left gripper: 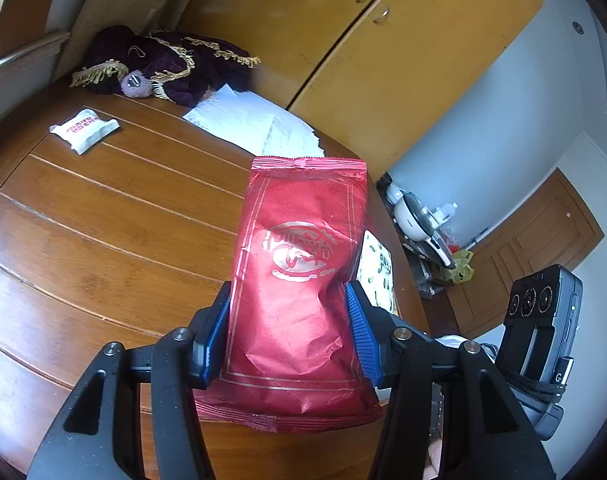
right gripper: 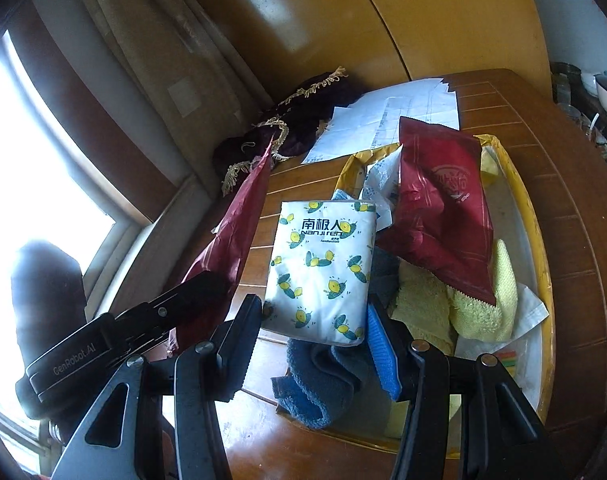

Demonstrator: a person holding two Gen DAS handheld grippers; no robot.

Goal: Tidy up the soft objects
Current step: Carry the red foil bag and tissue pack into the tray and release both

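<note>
Left gripper (left gripper: 287, 332) pinches red foil pouch (left gripper: 299, 280) midway: light, crinkly, slippery. Right gripper (right gripper: 313, 344) clamps soft tissue pack (right gripper: 323, 268) over the tray's (right gripper: 539, 240) left edge.

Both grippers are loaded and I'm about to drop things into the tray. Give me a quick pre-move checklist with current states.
1. Left gripper clamps the red foil packet: ok.
2. Right gripper clamps the white lemon-print tissue pack: ok.
3. Tissue pack hangs over the yellow-rimmed tray: ok.
4. Free space in tray: not ok, crowded with a second red packet, yellow cloths, blue towel.
5. Small white sachet outside the tray: not ok.
</note>
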